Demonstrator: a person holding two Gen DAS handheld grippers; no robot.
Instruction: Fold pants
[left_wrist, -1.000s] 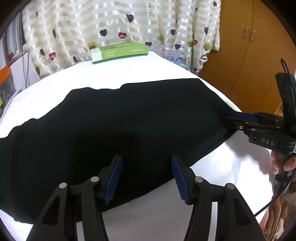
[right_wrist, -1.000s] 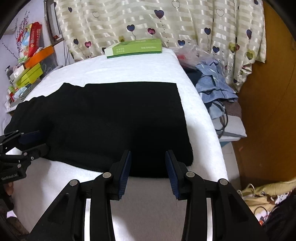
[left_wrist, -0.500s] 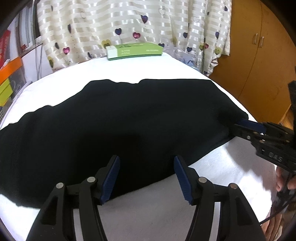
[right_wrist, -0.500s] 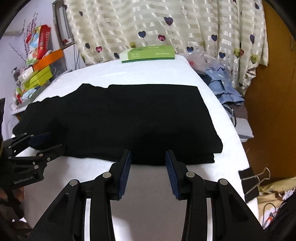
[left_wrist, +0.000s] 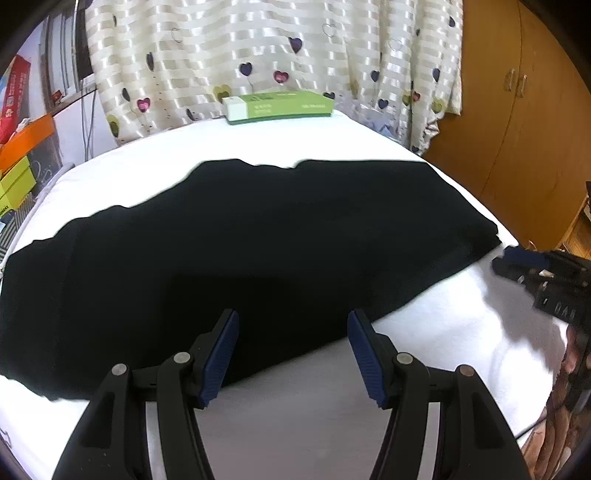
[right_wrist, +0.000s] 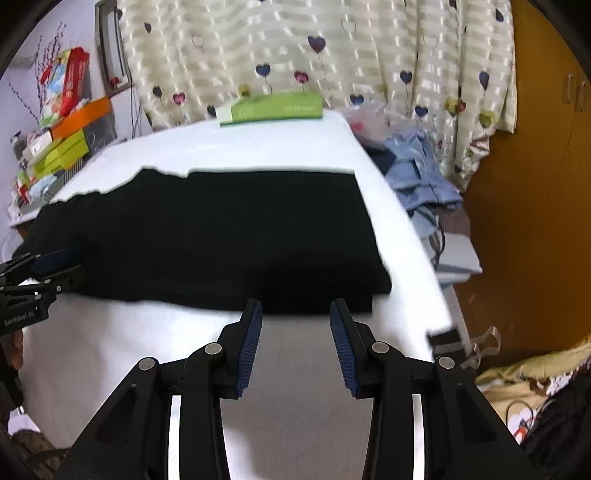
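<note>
Right now the black pants (left_wrist: 258, 251) are lying flat across the middle of the frame on the white bed (left_wrist: 332, 413), doubled over with a ragged far edge and a squared end at the right. The left gripper (left_wrist: 291, 343) is hovering with its jaws spread wide over the near hem, gripping nothing. The right gripper (right_wrist: 295, 332) is likewise gaping, empty, just short of the near edge. A green box (left_wrist: 280, 106) is sitting in the upper centre.

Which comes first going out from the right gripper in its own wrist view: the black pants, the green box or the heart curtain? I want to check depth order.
From the right gripper:
1. Black pants, just ahead on the white surface.
2. Green box, at the far edge.
3. Heart curtain, behind the box.
</note>
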